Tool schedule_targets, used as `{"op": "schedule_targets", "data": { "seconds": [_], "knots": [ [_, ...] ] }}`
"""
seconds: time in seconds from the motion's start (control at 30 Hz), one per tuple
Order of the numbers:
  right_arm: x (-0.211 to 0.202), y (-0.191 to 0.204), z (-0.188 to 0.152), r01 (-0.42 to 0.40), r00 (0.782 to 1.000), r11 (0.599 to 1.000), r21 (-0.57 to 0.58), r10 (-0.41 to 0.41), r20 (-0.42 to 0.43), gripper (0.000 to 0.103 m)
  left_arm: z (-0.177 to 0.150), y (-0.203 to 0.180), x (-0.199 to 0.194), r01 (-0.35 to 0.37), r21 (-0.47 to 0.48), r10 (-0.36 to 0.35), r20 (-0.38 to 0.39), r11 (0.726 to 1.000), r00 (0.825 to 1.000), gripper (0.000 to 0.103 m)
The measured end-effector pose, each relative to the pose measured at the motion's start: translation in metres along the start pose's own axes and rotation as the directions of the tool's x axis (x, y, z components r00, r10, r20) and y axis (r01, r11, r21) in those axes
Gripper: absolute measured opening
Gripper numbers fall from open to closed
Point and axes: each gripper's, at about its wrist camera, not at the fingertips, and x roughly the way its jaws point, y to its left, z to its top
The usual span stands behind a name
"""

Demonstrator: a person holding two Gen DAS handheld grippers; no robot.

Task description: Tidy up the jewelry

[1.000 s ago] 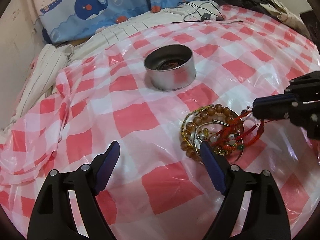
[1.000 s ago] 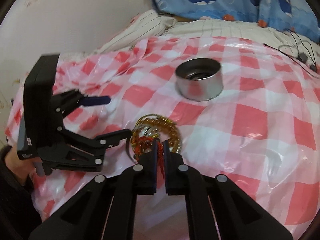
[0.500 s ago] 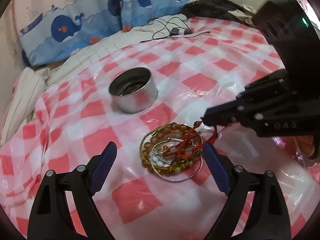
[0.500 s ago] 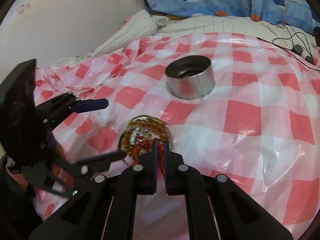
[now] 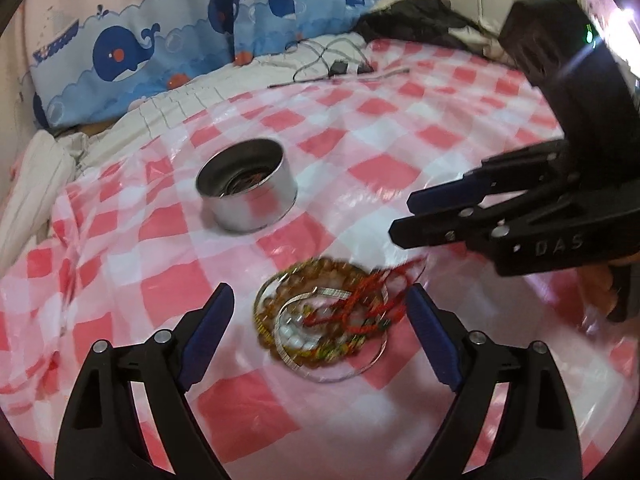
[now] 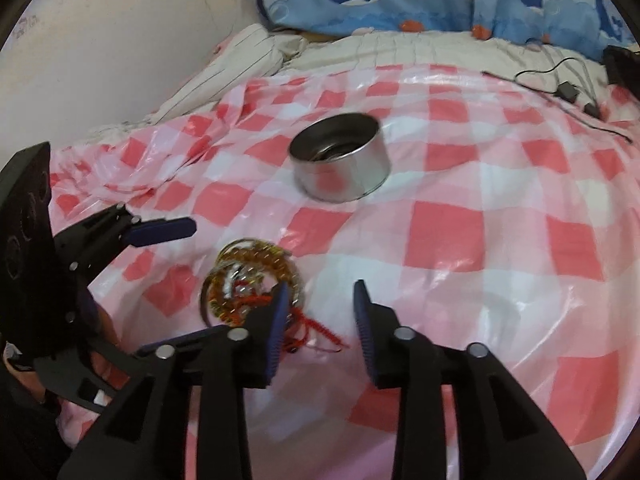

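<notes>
Left wrist view showed our left gripper (image 5: pixel 320 312) spread wide over the tangled pile of amber beads, metal bangles and red cord (image 5: pixel 326 326) on the checked plastic sheet (image 5: pixel 400 168). Our right gripper (image 6: pixel 320 308) was released too. Grabbing one strand risked dragging the whole knot short of the round silver tin (image 5: pixel 248 190).

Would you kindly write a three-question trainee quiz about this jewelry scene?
1. True or false: the right claw is shut on the red cord.
2. Which lies nearer the whale-print pillow: (a) the metal tin or (b) the bracelet pile?
3. Fill in: the left claw is ____, its fingers either side of the pile.

Key: 1 false, it is open above the checkered plastic cloth; 2 a; 3 open.
</notes>
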Motion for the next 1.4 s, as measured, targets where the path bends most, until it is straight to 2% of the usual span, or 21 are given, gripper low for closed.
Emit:
{"op": "schedule_targets", "data": {
  "seconds": [0.07, 0.13, 0.23, 0.33, 0.5, 0.73, 0.83, 0.93, 1.13, 1.17, 1.2, 1.23, 1.27, 1.4],
  "knots": [
    [-0.002, -0.009, 0.001, -0.001, 1.000, 0.999, 0.042, 0.001, 0.002, 0.040, 0.002, -0.005, 0.004, 0.015, -0.001, -0.015, 0.006, 1.000, 1.000, 0.067],
    [-0.003, -0.014, 0.001, -0.011, 1.000, 0.998, 0.067, 0.011, 0.005, 0.041, 0.001, -0.008, 0.013, 0.014, 0.000, -0.014, -0.027, 1.000, 1.000, 0.057],
    [-0.005, -0.016, 0.003, -0.013, 1.000, 0.997, 0.078, 0.012, 0.013, 0.042, -0.003, -0.012, 0.025, 0.038, 0.006, -0.037, -0.085, 0.999, 0.996, 0.033],
    [-0.006, -0.016, 0.003, -0.013, 1.000, 0.997, 0.079, 0.012, 0.014, 0.043, -0.004, -0.015, 0.023, 0.069, 0.013, -0.067, -0.090, 0.998, 0.994, 0.010],
    [-0.004, -0.017, 0.003, -0.010, 1.000, 0.996, 0.083, 0.010, 0.004, 0.043, -0.001, -0.012, 0.009, 0.105, 0.007, -0.104, -0.068, 0.994, 0.992, 0.009],
    [-0.001, -0.018, 0.001, -0.003, 1.000, 0.996, 0.085, 0.005, -0.018, 0.043, 0.007, 0.019, -0.017, 0.194, -0.121, -0.192, 0.034, 0.973, 0.981, 0.009],
    [0.002, -0.012, 0.000, -0.023, 0.999, 0.998, 0.058, 0.025, -0.036, 0.044, 0.007, 0.033, -0.023, 0.191, -0.172, -0.184, 0.058, 0.966, 0.981, 0.009],
    [0.011, 0.000, -0.004, -0.057, 0.995, 0.998, 0.008, 0.057, -0.082, 0.047, 0.005, 0.043, -0.022, 0.160, -0.205, -0.154, 0.048, 0.966, 0.987, 0.009],
    [0.029, 0.027, -0.018, -0.058, 0.985, 0.988, -0.140, 0.034, -0.168, 0.053, 0.006, 0.048, -0.021, 0.135, -0.217, -0.129, 0.043, 0.967, 0.991, 0.009],
    [0.029, 0.032, -0.020, -0.059, 0.984, 0.984, -0.170, 0.029, -0.179, 0.050, 0.006, 0.049, -0.021, 0.127, -0.218, -0.121, 0.041, 0.968, 0.992, 0.009],
    [0.029, 0.035, -0.022, -0.063, 0.983, 0.980, -0.189, 0.028, -0.184, 0.027, 0.005, 0.050, -0.020, 0.123, -0.222, -0.117, 0.040, 0.967, 0.992, 0.009],
    [0.028, 0.036, -0.023, -0.079, 0.980, 0.978, -0.191, 0.041, -0.195, 0.008, 0.005, 0.050, -0.020, 0.120, -0.227, -0.114, 0.039, 0.967, 0.993, 0.009],
    [0.026, 0.035, -0.023, -0.098, 0.979, 0.978, -0.183, 0.061, -0.195, 0.005, 0.004, 0.052, -0.020, 0.115, -0.232, -0.109, 0.039, 0.966, 0.993, 0.009],
    [0.006, 0.032, -0.015, -0.211, 0.972, 0.968, -0.138, 0.192, -0.138, 0.005, 0.004, 0.057, -0.021, 0.107, -0.245, -0.099, 0.044, 0.964, 0.994, 0.009]
  ]
}}
